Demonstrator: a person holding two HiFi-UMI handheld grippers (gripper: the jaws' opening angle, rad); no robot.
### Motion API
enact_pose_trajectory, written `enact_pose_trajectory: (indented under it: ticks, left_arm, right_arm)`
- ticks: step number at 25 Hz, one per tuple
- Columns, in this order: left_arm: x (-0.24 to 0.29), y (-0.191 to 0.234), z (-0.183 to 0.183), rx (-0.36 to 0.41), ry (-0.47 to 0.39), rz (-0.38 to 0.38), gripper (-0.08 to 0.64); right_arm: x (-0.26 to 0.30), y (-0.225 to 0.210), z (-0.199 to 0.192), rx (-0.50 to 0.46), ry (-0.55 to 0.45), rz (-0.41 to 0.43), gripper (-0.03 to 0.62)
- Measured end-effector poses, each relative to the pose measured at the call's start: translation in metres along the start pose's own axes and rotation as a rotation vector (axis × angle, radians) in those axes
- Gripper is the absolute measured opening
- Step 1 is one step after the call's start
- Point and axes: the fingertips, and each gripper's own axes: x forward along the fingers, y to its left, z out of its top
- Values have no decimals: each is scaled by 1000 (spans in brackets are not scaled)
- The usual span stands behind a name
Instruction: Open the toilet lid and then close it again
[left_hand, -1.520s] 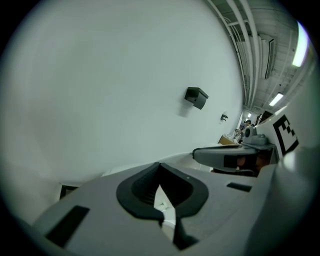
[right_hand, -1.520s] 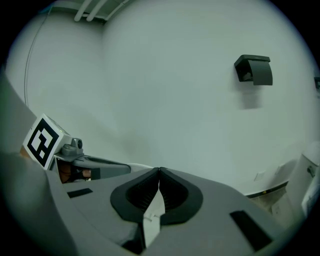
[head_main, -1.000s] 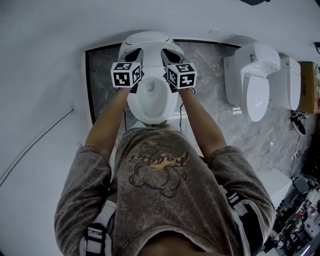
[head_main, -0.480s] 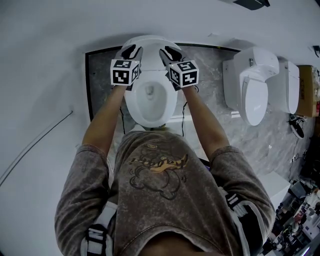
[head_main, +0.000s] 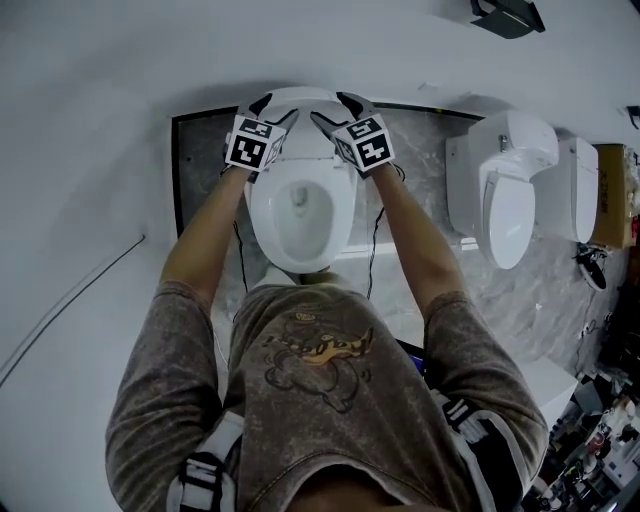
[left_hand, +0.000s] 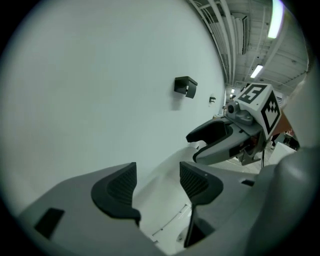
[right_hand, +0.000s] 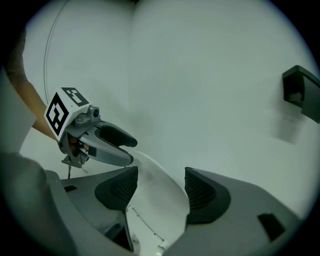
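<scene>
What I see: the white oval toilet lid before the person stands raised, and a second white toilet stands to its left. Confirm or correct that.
Wrong side. The second white toilet stands to the right of the white oval toilet lid, as the head view shows. The lid does stand raised, against the wall.

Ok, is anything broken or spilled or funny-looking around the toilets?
Nothing looks broken or spilled. The near white ceramic toilet has its white lid raised, and the second white toilet on the right is closed. The jumble at the lower right is too small to judge.
</scene>
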Motion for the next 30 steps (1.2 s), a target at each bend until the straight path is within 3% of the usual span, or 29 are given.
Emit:
enact_pose_trajectory:
  ticks: [5,14,24,30]
  left_arm:
    - [19,3,-5,-20,35,-20,262]
    - [9,-5,-6,-85,29,-54,262]
    - [-35,-35,-25,-189,-41,-23,262]
    - [-62,-56,-43,-243,-85,-23,253]
  right_arm:
    - [17,-3,-8,-3,47,47,287]
    - [6,4,-10,45,40,136,285]
    - [-37,49,-25,98,-15,233,285]
    - [-59,74,-38,184,-36,240,285]
